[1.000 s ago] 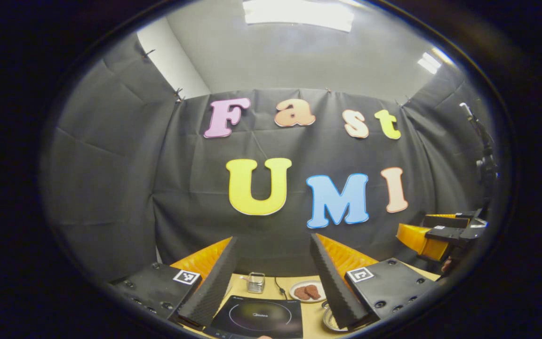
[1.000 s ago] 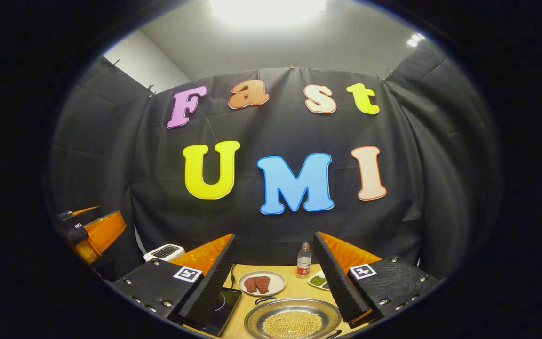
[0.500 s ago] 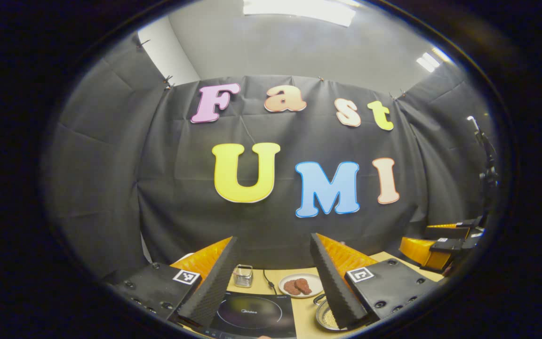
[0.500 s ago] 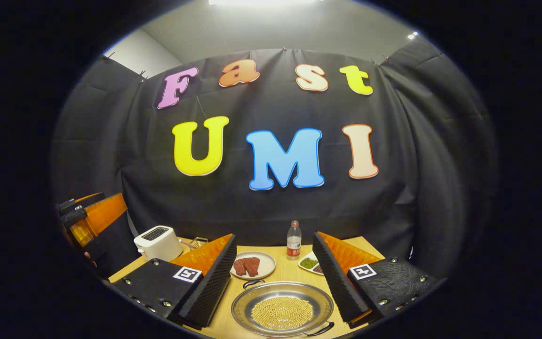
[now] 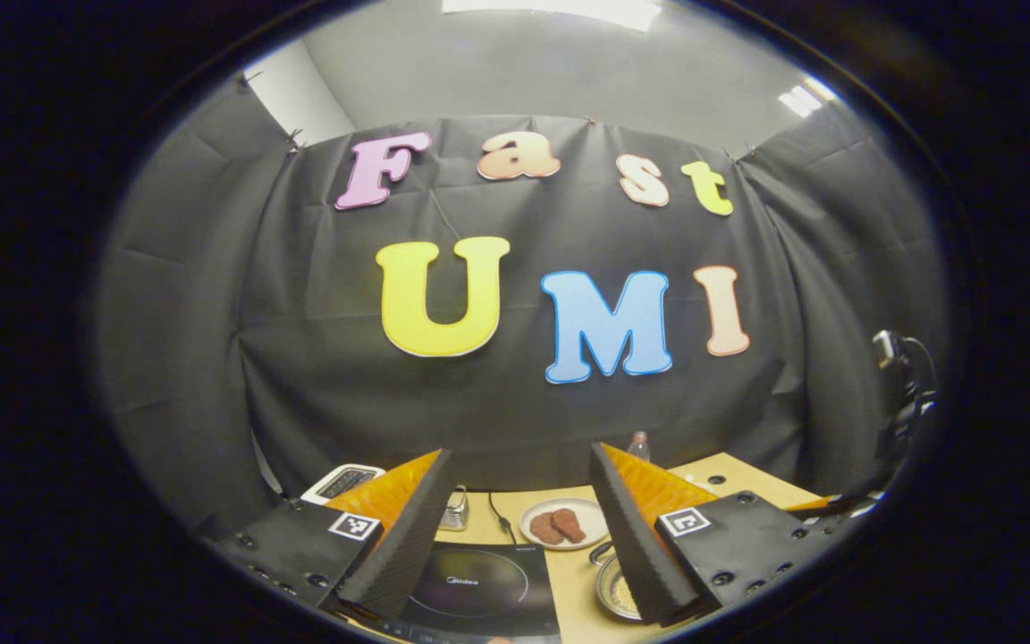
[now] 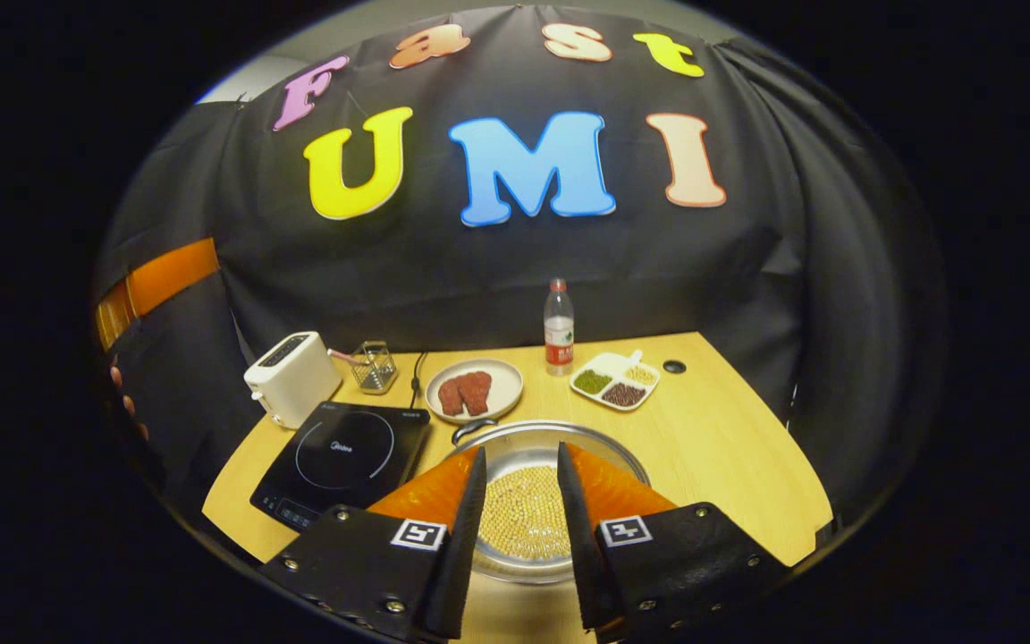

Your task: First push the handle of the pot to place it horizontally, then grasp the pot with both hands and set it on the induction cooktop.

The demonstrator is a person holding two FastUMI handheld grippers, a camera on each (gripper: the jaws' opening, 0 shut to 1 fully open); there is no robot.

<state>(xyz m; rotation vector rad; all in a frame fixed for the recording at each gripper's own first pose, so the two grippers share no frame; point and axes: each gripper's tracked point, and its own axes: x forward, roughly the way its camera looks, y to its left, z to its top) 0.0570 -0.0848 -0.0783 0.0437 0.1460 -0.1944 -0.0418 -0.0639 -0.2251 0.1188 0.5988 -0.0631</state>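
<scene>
Table (image 6: 730, 447): toaster (image 6: 291, 377) nr cooktop (image 6: 345, 452)

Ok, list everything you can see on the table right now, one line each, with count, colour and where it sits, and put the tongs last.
pot: one, silver, holding yellow grains, front centre
induction cooktop: one, black, left of pot
toaster: one, white, back left
wire basket: one, metal, right of toaster
plate: one, white, two reddish-brown pieces, behind pot
bottle: one, clear, red label, back centre
divided dish: one, white, green and dark fillings, back right
table: one, light wood
left tongs: open, above cooktop
right tongs: open, above pot
</scene>
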